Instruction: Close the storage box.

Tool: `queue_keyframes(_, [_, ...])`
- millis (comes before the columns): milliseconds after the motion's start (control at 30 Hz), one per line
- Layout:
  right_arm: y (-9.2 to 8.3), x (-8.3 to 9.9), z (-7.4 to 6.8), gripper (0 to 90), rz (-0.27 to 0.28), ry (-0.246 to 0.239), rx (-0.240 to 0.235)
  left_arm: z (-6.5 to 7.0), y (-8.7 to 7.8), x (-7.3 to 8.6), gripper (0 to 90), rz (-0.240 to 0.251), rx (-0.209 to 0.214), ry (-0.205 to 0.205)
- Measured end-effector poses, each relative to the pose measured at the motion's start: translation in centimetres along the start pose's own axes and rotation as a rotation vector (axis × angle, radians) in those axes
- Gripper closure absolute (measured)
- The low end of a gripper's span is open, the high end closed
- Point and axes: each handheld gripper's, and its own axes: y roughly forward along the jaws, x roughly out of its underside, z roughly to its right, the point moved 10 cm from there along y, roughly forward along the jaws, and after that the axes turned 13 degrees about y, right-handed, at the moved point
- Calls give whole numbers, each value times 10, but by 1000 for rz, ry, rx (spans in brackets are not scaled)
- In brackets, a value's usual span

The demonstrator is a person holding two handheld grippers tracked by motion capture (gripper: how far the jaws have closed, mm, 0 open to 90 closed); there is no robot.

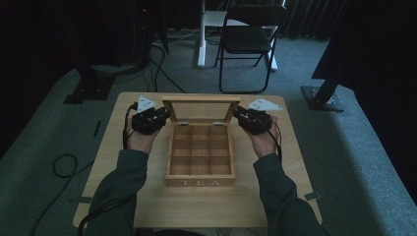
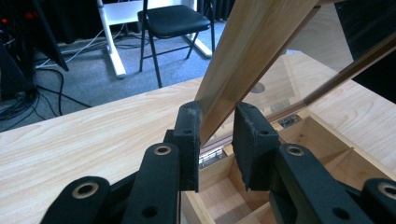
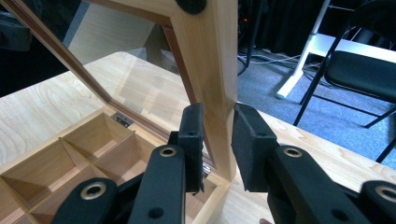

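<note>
An open wooden tea box [image 1: 200, 183], marked TEA on its front and divided into several compartments, stands in the middle of the table. Its glass-paned lid [image 1: 200, 101] stands raised at the back. My left gripper [image 1: 164, 114] is shut on the lid's left frame rail, and in the left gripper view the rail [image 2: 252, 42] runs down between the two black pads of that gripper [image 2: 217, 114]. My right gripper [image 1: 239, 114] is shut on the lid's right rail. The right gripper view shows the wooden rail [image 3: 210, 51] clamped in its gripper [image 3: 218, 114], with compartments [image 3: 93, 140] below.
The light wooden table [image 1: 147, 206] has bare surface on both sides of the box and in front of it. On the carpet beyond stand a black folding chair [image 1: 251, 34] and a white desk leg [image 1: 201, 44]. Cables [image 1: 64, 164] lie at the left, and dark stand bases [image 1: 322, 98] flank the table.
</note>
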Motion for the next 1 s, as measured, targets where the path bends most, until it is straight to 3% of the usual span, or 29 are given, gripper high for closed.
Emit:
queue_keyframes(567, [-9, 6, -5, 735, 10, 32, -23, 6, -7, 5, 718, 19, 16, -14])
queue_keyframes(1000, [-14, 12, -8, 732, -1, 18, -22, 11, -11, 10, 718, 20, 20, -6])
